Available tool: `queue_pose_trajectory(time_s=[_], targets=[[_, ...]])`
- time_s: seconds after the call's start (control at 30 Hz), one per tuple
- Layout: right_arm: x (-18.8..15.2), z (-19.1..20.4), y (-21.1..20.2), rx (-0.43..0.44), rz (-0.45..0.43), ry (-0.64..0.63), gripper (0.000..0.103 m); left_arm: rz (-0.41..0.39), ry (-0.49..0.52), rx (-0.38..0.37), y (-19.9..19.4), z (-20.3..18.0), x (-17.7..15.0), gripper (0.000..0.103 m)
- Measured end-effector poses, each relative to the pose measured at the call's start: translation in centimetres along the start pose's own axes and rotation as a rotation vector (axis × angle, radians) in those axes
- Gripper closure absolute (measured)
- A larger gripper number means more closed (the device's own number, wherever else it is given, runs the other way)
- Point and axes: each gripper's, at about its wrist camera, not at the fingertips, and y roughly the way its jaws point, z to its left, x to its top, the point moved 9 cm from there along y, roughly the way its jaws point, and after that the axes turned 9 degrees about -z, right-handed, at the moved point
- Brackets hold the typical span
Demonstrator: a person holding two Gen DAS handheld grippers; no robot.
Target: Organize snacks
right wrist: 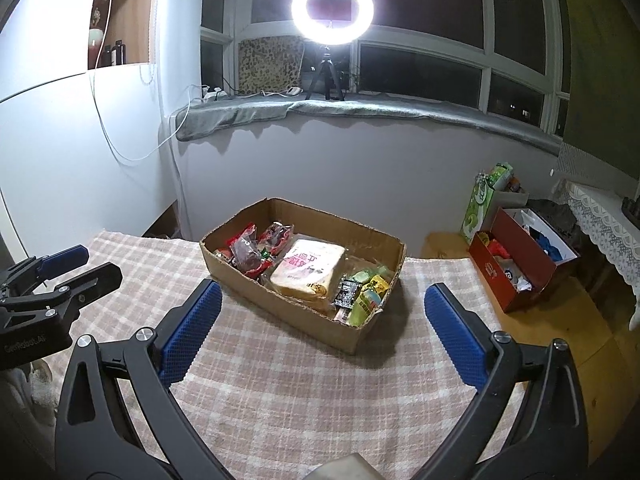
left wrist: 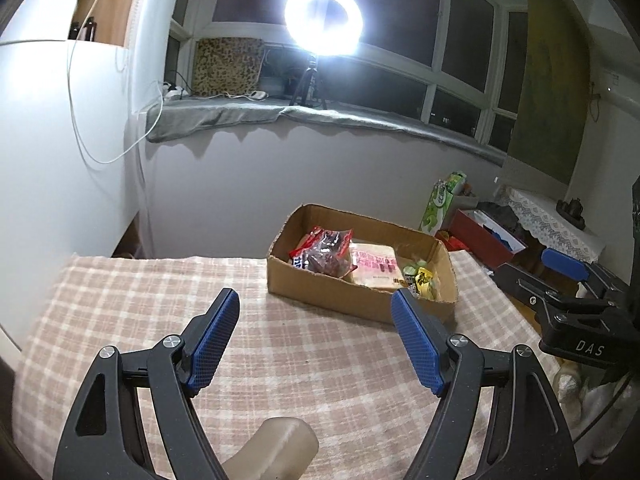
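Our left claw (left wrist: 316, 300) hangs over the checked cloth of the table (left wrist: 120, 300) with its blue pads spread wide and nothing between them; the cardboard box (left wrist: 320, 288) sits ahead and slightly right of it, near the table's far edge; inside the box, from the left, we see the red bag of dark snacks (left wrist: 324, 254), then the flat pink-labelled pack (left wrist: 374, 266), then the small green and yellow packets (left wrist: 420, 276) crowded at the right end; our right claw (right wrist: 322, 298) is likewise parted and empty, hovering just short of the box's near wall

As we judge it, the snacks are already all inside and no loose ones show on the cloth, so the risks lie in any rearranging; the red bag rides high and looks crinkly, so a shallow pinch could slip off or tear the film; the box walls are ragged and low, and a claw coming in at an angle could catch the rim and shove the light box toward the far edge, since the cloth may slide beneath it; the small packets at the right end are packed tight, so we might grab two at once or flick one over the wall; with both claws close together, they could also knock each other
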Motion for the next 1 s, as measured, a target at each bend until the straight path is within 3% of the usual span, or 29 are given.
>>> queue_pose_trajectory(time_s=[1.0], targets=[[0.19, 0.14, -0.21, 0.008, -0.001, -0.014, 0.000, 0.000, 0.001, -0.002, -0.44, -0.55, 0.15, 0.025]])
